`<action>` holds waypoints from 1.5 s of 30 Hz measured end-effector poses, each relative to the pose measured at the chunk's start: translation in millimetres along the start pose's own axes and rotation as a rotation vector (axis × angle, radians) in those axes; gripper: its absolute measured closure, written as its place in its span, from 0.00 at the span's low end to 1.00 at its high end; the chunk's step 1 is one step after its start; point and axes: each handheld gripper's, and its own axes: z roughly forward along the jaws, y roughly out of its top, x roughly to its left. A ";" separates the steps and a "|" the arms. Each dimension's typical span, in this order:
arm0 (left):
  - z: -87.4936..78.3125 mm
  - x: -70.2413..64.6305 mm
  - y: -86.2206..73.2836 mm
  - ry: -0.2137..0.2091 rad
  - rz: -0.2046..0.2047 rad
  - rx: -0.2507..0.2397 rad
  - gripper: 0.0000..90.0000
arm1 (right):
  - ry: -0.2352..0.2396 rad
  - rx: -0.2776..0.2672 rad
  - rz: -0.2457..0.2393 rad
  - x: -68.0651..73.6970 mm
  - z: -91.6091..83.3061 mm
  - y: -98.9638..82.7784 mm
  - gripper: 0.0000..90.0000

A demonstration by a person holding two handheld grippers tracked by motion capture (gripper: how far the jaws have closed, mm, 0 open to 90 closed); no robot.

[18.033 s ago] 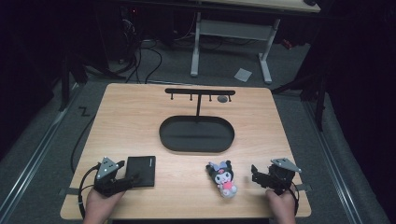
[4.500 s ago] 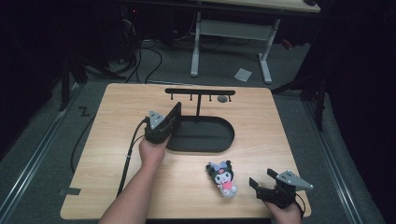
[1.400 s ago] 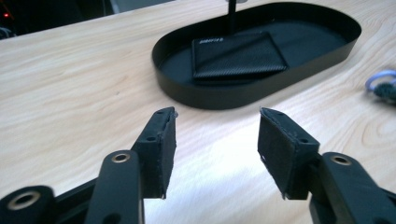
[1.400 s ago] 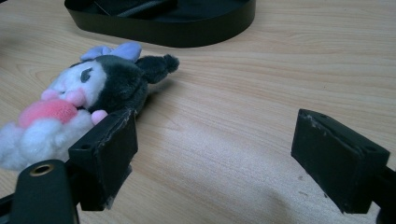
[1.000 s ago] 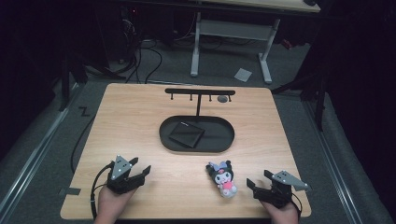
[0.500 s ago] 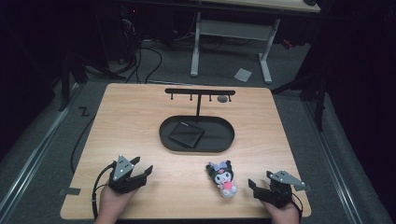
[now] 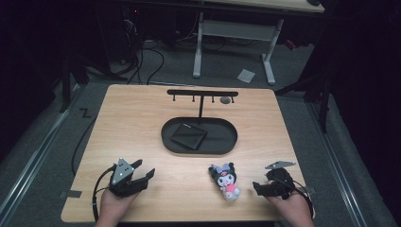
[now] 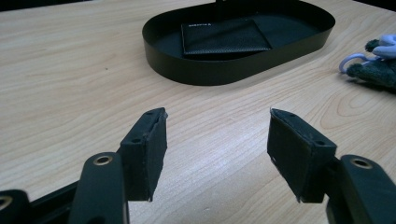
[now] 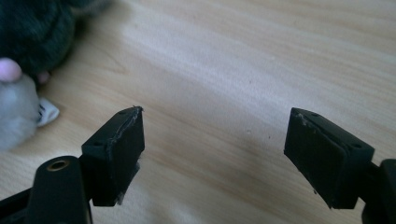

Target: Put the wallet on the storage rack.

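A black wallet [image 7: 188, 136] [image 8: 224, 36] lies flat in the left half of the black oval tray [image 7: 228, 142] [image 8: 210, 74] at mid-table. A small plush toy [image 7: 225, 178] [image 8: 379, 65] [image 9: 21, 51], with black ears and a pink body, lies on the wood near the front right. My left gripper [image 7: 144, 168] [image 8: 217, 128] rests at the front left, open and empty, pointing at the tray. To the right of the plush my right gripper [image 7: 259, 185] [image 9: 212, 126] is open. Its jaws have just been closing a little, with only bare wood between them.
Behind the tray stands a black T-shaped rack [image 7: 201, 94] with small hooks, and a grey item [image 7: 226, 100] hangs near its right end. A cable [image 7: 97, 187] trails from the left gripper over the table's front edge. A metal desk frame [image 7: 231, 33] stands on the floor beyond.
The wallet went from the front left of the table into the tray, carried by my left gripper, which is back at the front. In the last second my right gripper shifted slightly and its jaws narrowed.
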 end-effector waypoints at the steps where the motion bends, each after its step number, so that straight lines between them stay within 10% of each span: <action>1: -0.4 0.4 0.3 -0.001 0.002 -0.003 0.42 | -0.006 0.028 -0.009 0.6 0.4 1.5 0.21; 11: 0.8 -0.6 0.8 -0.008 0.013 -0.003 0.42 | -0.047 0.270 -0.126 11.8 -5.4 19.7 0.16; 18: 1.0 -0.7 0.6 -0.008 0.012 0.003 0.42 | -0.071 0.336 -0.151 19.0 -10.4 33.8 0.01; 33: 0.4 2.0 0.0 -0.004 0.003 0.003 0.42 | 0.003 0.295 -0.170 60.8 -27.6 59.6 0.00; 45: 0.9 2.7 -0.2 -0.003 0.014 0.007 0.42 | 0.090 0.322 -0.194 101.1 -4.4 74.6 0.01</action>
